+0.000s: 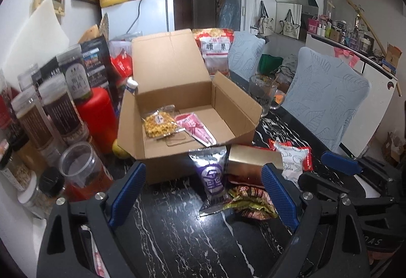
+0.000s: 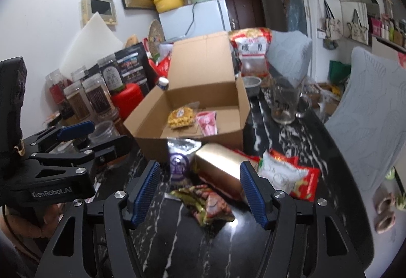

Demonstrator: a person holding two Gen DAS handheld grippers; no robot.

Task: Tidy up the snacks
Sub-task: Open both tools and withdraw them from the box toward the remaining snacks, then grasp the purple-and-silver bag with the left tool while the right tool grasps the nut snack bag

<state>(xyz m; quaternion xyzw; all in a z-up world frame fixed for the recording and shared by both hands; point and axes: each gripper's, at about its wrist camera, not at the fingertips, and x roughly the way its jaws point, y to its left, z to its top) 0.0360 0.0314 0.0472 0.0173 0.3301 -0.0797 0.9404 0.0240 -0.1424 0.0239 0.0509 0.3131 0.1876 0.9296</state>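
Observation:
An open cardboard box (image 1: 177,161) (image 2: 149,125) stands on the black marble table. It holds a yellow snack pack (image 1: 158,124) (image 2: 180,117) and a pink packet (image 1: 194,127) (image 2: 206,123). In front of it lie a purple-silver pouch (image 1: 212,174) (image 2: 179,163), a gold box (image 1: 253,160) (image 2: 218,163), a white-red packet (image 1: 294,158) (image 2: 286,174) and a crumpled green-red wrapper (image 1: 251,200) (image 2: 203,201). My left gripper (image 1: 203,199) is open and empty, just short of the pouch. My right gripper (image 2: 200,191) is open and empty, over the wrapper.
Jars (image 1: 63,110) and a red canister (image 1: 97,115) crowd the left side. A glass mug (image 1: 261,92) (image 2: 283,102) stands right of the box. A large red snack bag (image 1: 215,49) (image 2: 251,54) and covered chairs (image 1: 327,97) are behind and right.

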